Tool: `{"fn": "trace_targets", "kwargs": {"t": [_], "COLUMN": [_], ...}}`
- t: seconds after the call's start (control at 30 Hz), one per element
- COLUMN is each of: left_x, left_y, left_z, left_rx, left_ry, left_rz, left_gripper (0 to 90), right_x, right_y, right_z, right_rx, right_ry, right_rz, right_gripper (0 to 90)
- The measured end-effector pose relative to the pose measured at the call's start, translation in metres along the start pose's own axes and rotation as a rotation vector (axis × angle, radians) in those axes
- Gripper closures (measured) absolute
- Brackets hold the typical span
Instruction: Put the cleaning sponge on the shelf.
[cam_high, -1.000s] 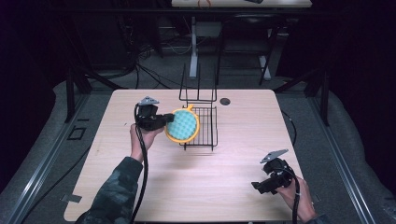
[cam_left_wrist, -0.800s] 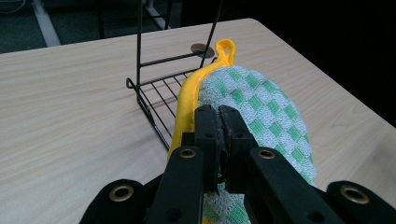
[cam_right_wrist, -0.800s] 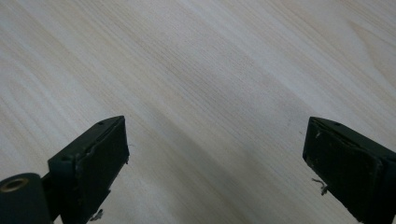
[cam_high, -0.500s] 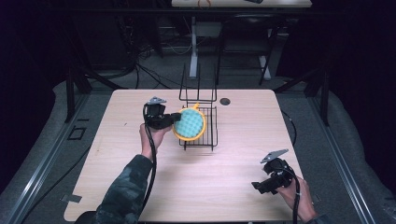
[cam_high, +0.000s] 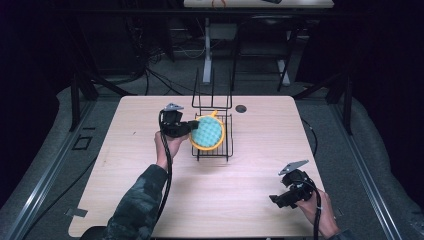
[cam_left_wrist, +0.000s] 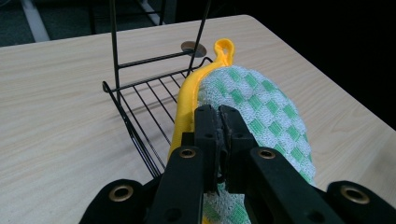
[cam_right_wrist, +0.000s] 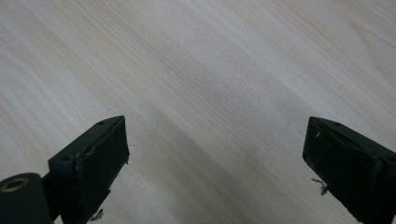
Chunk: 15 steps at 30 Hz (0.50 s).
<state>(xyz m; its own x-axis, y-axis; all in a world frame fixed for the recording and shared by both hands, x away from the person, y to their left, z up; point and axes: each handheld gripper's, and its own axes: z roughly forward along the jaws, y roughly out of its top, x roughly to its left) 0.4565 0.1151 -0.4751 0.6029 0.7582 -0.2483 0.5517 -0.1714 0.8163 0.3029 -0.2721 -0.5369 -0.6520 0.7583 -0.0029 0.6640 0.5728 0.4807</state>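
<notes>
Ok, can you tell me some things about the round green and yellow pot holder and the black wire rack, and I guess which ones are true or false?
1. The left gripper is shut on the pot holder. True.
2. The pot holder is red and blue. False: it is green and white checked with a yellow rim and loop.
3. The right gripper has its jaws open with nothing between them, above bare table. True.
4. The wire rack is white plastic. False: it is black wire.
5. The pot holder is over the wire rack. True.
6. The right gripper is touching the wire rack. False: it is far from it, near the table's front right corner.
</notes>
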Motion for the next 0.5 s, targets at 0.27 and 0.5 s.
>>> {"fn": "trace_targets", "kwargs": {"t": [0.27, 0.5], "left_x": [0.001, 0.0003], "left_y": [-0.0029, -0.006], "left_z": [0.0025, 0.0018], "left_rx": [-0.019, -0.043], "left_ry": [0.002, 0.017], "left_rz": [-0.014, -0.029], "left_gripper": [87.0, 87.0], "right_x": [0.0008, 0.001], "right_y": [0.0002, 0.0002], "right_z": [0.0011, 0.0007], "right_rx": [-0.003, 0.001], "right_ry": [-0.002, -0.002], "right_rz": [0.003, 0.001], "right_gripper": [6.3, 6.3]}}
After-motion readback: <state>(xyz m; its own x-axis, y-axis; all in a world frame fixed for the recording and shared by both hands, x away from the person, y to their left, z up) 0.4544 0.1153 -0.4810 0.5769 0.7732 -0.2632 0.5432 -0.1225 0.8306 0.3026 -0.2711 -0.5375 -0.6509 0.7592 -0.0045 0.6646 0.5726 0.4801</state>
